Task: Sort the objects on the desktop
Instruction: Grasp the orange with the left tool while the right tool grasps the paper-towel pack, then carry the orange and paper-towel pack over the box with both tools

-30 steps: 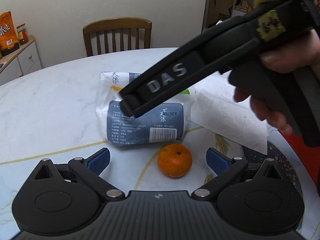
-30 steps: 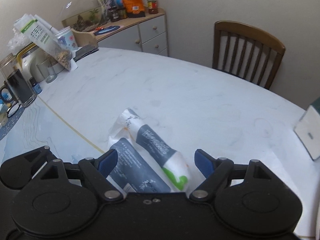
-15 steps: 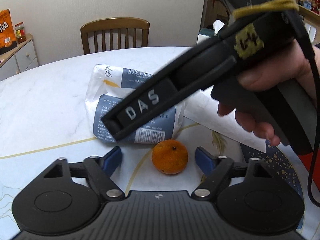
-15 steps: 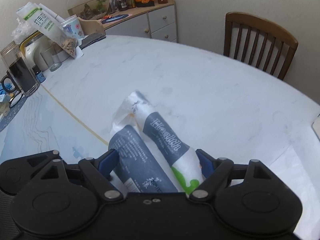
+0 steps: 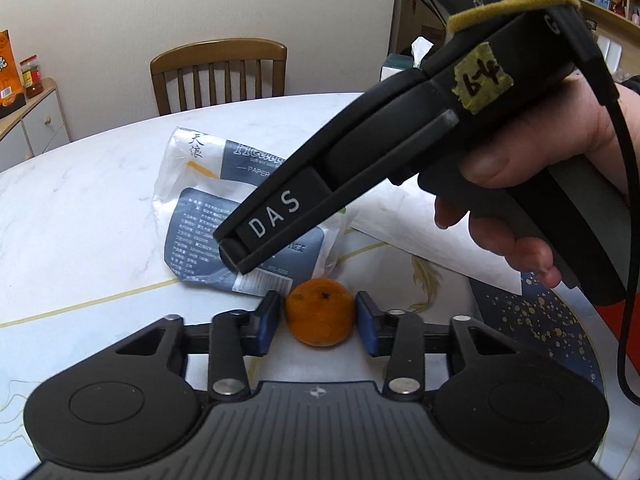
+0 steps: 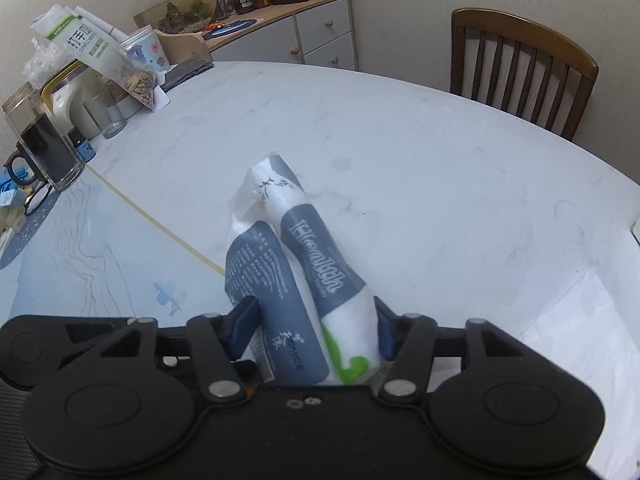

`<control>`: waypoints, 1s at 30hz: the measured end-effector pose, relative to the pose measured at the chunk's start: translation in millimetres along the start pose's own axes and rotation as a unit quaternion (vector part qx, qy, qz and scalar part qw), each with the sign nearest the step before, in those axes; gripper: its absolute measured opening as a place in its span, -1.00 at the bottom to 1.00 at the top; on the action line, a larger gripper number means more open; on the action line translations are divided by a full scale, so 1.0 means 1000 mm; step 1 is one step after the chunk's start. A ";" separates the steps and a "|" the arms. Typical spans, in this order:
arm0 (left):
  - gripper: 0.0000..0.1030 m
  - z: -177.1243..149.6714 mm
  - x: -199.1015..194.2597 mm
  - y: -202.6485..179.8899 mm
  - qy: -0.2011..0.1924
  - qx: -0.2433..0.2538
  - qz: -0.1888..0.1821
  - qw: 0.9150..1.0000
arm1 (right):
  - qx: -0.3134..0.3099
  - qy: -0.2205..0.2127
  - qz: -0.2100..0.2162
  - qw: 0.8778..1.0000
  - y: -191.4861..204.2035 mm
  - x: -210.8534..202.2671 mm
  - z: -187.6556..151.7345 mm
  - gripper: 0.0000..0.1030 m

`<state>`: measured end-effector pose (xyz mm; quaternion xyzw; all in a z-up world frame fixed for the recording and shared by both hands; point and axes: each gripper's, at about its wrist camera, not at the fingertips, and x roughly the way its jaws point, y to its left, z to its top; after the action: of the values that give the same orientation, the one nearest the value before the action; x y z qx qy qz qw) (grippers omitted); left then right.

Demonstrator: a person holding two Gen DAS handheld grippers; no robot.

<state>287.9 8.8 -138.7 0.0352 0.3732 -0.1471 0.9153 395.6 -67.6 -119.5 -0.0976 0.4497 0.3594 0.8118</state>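
Left wrist view puts the mandarin orange (image 5: pixel 320 317) between the blue pads (image 5: pixel 267 322) of my left tool (image 5: pixel 316 322); both pads sit against its sides, so that tool is clamped on the fruit, which rests on the white marble worktop (image 5: pixel 80 216). Just behind the orange lies the tissue pack (image 5: pixel 248 216), white plastic with grey-blue panels and a barcode label near its closest edge. My right tool (image 5: pixel 232 254) reaches across above the pack, its black body marked DAS and carrying a yellow tape label (image 5: pixel 482 78), with my right hand (image 5: pixel 532 184) wrapped around its grip. A sheet of white paper (image 5: pixel 432 236) lies to the right of the pack, partly under that hand.

From the right wrist view, my right tool (image 6: pixel 312 328) has its blue pads (image 6: pixel 242 326) pressed on either side of the near end of the tissue pack (image 6: pixel 296 264), closed onto it, and the pack runs away from me across the worktop (image 6: pixel 440 184). A wooden chair (image 6: pixel 520 68) stands at the far edge. At the left edge stand a glass mug of dark liquid (image 6: pixel 44 148), a bag of sunflower seeds (image 6: pixel 104 56) and a small glass (image 6: pixel 108 116). Beyond them, a sideboard (image 6: pixel 320 36) carries a fishbowl (image 6: pixel 176 4) and snack packets.
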 end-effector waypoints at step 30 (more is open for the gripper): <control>-0.35 -0.015 -0.087 -0.007 0.000 -0.029 0.011 1.000 | 0.067 -0.022 -0.022 0.997 0.036 -0.108 -0.050 -0.57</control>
<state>217.1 25.7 -88.8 0.0127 0.3765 -0.1260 0.9177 302.3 -119.1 -55.8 -0.0448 0.4524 0.3131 0.8338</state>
